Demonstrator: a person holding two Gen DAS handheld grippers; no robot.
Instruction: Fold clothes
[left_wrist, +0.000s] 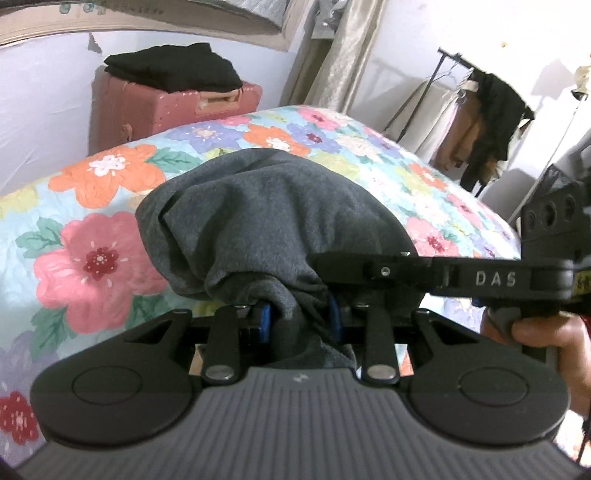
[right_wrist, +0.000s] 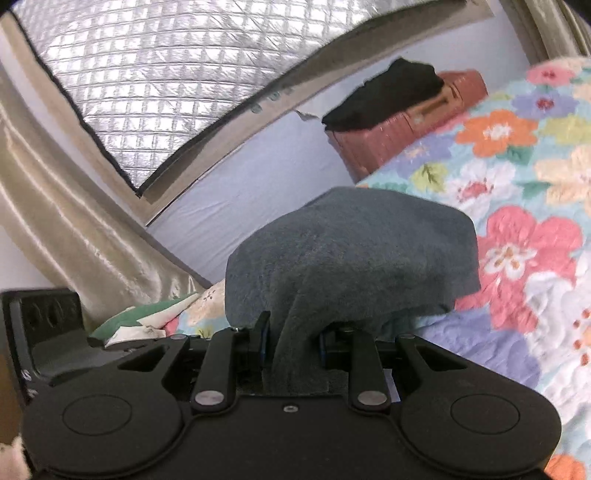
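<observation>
Nearest, left wrist view: left gripper (left_wrist: 300, 314), its fingers (left_wrist: 266, 318) pinching a bunched wad of grey cloth (left_wrist: 266, 218). Fabric passes between the blue pads, spills back toward the camera and billows out ahead of the tips.

Nearest, right wrist view: right gripper (right_wrist: 291, 339), fingers (right_wrist: 263, 332) likewise pinching a gather of the same cloth (right_wrist: 351, 258), which mounds forward over the tips.

Beside the left fingers, to their right: the right gripper's body (left_wrist: 480, 277) and the hand (left_wrist: 535, 332) holding it, near, with the cloth spanning between the two grips.

Beneath and beyond both pairs of fingers: bed with a floral quilt (left_wrist: 92, 258). The cloth appears lifted off it, though its lower part is hidden.

Handling, judged: soft, light knit, limp, no stiffness; it sags and bunches wherever unsupported. Not fragile, not slippery. Best held at edges or corners, one per gripper, kept taut between them so the fold falls flat; the present grips are wadded and not clean edge holds.

Far beyond the fingers: pink suitcase (left_wrist: 166, 107) against the wall, black folded clothes (left_wrist: 173, 66) on top. Far right: rack (left_wrist: 480, 110) with hanging garments. Upper left of the right fingers: curtain (right_wrist: 55, 203) and a quilted foil panel (right_wrist: 166, 85).
</observation>
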